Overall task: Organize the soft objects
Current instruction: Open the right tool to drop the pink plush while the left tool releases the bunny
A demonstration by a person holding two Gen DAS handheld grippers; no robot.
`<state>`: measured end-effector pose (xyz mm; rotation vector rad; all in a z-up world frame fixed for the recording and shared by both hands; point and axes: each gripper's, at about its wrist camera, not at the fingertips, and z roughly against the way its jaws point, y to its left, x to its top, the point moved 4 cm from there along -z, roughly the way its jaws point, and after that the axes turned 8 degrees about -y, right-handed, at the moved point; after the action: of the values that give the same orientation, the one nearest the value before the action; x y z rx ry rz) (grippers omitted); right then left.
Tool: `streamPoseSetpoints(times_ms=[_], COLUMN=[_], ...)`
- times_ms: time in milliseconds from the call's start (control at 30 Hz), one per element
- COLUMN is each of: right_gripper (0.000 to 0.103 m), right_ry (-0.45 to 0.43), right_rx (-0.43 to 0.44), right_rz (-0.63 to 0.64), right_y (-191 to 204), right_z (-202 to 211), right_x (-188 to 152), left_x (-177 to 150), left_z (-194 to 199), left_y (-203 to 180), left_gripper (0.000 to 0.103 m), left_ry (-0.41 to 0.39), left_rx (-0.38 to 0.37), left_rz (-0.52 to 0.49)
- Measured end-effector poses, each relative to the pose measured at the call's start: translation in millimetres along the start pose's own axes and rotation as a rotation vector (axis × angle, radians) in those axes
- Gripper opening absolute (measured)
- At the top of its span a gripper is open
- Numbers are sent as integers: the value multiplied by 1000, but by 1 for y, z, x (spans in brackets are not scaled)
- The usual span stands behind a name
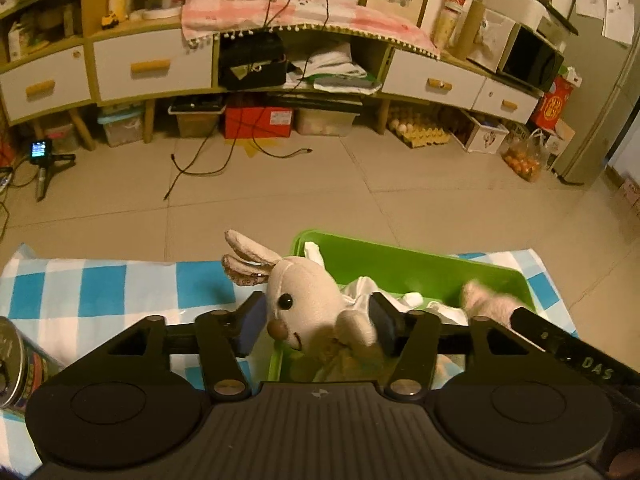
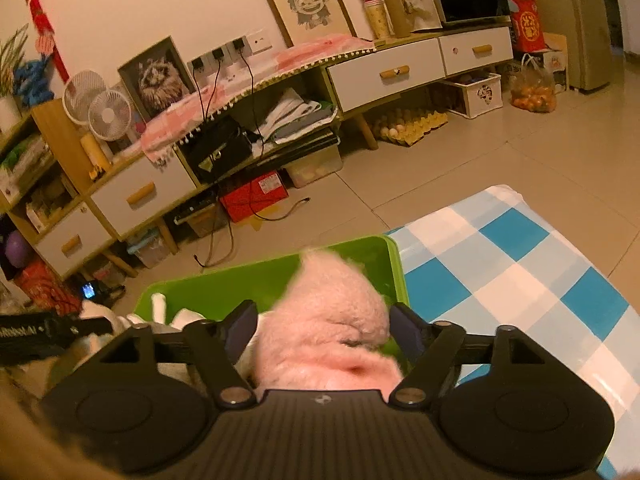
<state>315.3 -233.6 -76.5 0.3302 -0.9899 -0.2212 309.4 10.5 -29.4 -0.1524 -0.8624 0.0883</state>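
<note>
A cream plush rabbit (image 1: pixel 308 300) with long ears sits between the fingers of my left gripper (image 1: pixel 318 322), over the near left corner of a green bin (image 1: pixel 400 264). The jaws close on its head and body. A pink fluffy plush (image 2: pixel 332 320) sits between the fingers of my right gripper (image 2: pixel 324 332), over the same green bin (image 2: pixel 248 276). The pink plush also shows in the left wrist view (image 1: pixel 488 300), at the bin's right side. White cloth (image 1: pixel 424 304) lies inside the bin.
The bin stands on a blue and white checked cloth (image 1: pixel 100 288) (image 2: pixel 520 272). A metal can (image 1: pixel 16 364) stands at the left edge. A low cabinet with drawers (image 1: pixel 152 64) lines the far wall, with boxes, egg trays and cables on the floor.
</note>
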Motion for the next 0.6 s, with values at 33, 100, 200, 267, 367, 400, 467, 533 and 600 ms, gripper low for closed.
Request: streamPoseSetpoints(times_ms=[33, 100, 200, 267, 367, 400, 467, 533, 600], right_gripper=[46, 50, 50, 50, 50, 51, 51, 51, 51], right_ry=[-7, -24, -36, -40, -46, -48, -49, -49, -47], right_rx=[4, 6, -1, -11, -19, -24, -33, -45, -54], right_rz=[-12, -25, -28, -33, -47, -48, -40, -22, -6], right_y=[-1, -3, -5, -8, -10, -10, -10, -9, -8], right_z=[4, 13, 25, 35, 50, 56, 69, 82, 95], right_x=[2, 7, 13, 17, 22, 23, 24, 23, 21], left_x=[1, 3, 5, 4, 1, 0, -4, -8, -12], left_z=[2, 9, 20, 30, 47, 52, 65, 78, 89], left_y=[-1, -2, 0, 2, 5, 7, 10, 11, 13], left_gripper=[65, 67, 71, 75, 78, 79, 80, 82, 83], left_ry=[-8, -21, -31, -42, -58, -61, -67, -77, -81], left_rx=[4, 13, 17, 22, 29, 30, 31, 36, 39], left_rz=[-5, -12, -4, 3, 6, 8, 7, 6, 15])
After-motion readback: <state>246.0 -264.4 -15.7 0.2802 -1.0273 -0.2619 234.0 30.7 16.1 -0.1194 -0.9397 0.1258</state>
